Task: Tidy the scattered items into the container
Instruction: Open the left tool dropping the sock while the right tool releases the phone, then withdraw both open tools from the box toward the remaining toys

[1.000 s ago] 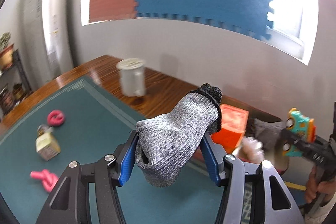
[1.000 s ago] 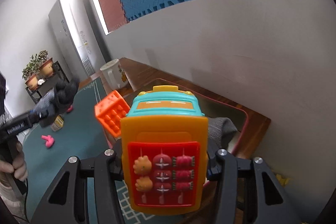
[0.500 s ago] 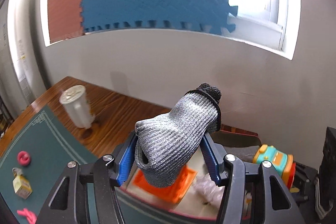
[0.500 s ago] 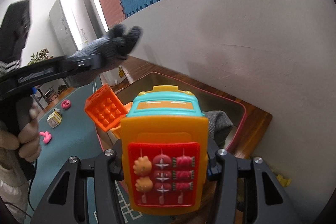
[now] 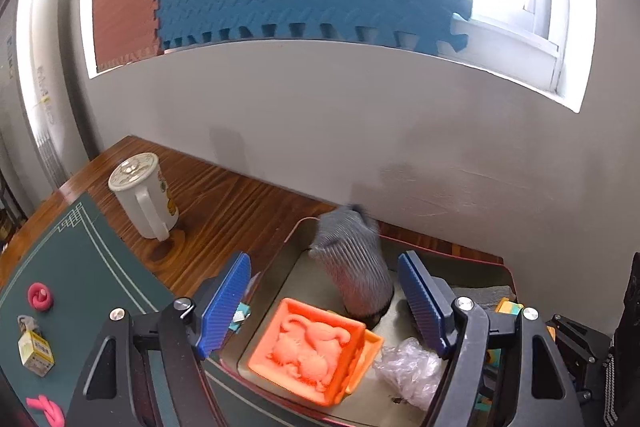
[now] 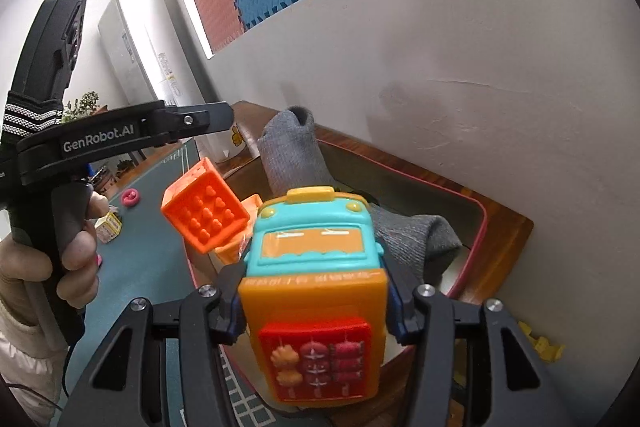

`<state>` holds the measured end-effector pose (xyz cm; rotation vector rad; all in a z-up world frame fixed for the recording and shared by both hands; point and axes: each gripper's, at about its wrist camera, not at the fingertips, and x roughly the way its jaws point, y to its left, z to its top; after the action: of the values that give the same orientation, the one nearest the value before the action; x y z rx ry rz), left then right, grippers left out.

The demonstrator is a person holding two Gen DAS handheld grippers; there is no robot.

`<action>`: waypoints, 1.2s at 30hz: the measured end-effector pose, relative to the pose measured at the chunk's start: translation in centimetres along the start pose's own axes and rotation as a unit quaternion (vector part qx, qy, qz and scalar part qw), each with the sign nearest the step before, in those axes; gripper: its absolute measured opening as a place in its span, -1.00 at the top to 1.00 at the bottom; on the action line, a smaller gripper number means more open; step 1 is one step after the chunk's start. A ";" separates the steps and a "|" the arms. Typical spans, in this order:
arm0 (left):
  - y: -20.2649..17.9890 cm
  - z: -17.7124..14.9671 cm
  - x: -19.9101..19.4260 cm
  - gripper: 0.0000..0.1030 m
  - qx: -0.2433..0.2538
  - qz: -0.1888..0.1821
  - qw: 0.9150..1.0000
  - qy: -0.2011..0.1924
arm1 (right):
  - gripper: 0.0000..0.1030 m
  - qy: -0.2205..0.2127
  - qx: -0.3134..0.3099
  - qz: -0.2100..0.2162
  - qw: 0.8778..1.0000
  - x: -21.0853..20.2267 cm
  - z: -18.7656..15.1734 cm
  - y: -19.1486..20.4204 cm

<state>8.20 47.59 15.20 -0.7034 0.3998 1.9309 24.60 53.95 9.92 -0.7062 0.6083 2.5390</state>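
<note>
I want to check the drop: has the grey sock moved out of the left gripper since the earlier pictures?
Yes. The grey sock has left the open left gripper and now stands in the container, beyond the orange block.

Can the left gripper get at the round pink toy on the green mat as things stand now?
Probably yes. The left gripper is open and holds nothing, and the round pink toy lies alone on the green mat with bare mat around it. The white mug stands farther back, out of the way.
</note>
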 end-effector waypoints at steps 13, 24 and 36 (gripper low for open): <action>3.3 -1.7 -2.3 -0.51 -0.035 0.014 0.999 -0.004 | -0.34 -0.068 -0.011 -0.016 0.998 -3.0 1.5 1.9; 11.2 -6.1 -5.8 -0.51 -0.114 0.059 0.992 -0.002 | -0.40 -0.076 -0.048 0.023 0.996 -3.3 1.2 7.7; 24.2 -15.8 -12.3 -0.51 -0.243 0.171 0.954 0.020 | -0.42 -0.020 -0.108 0.095 0.989 1.1 -0.8 16.7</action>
<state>-4.72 19.44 10.07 -1.0459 0.0637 2.3819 15.52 40.35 13.59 -0.6979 0.4081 2.8189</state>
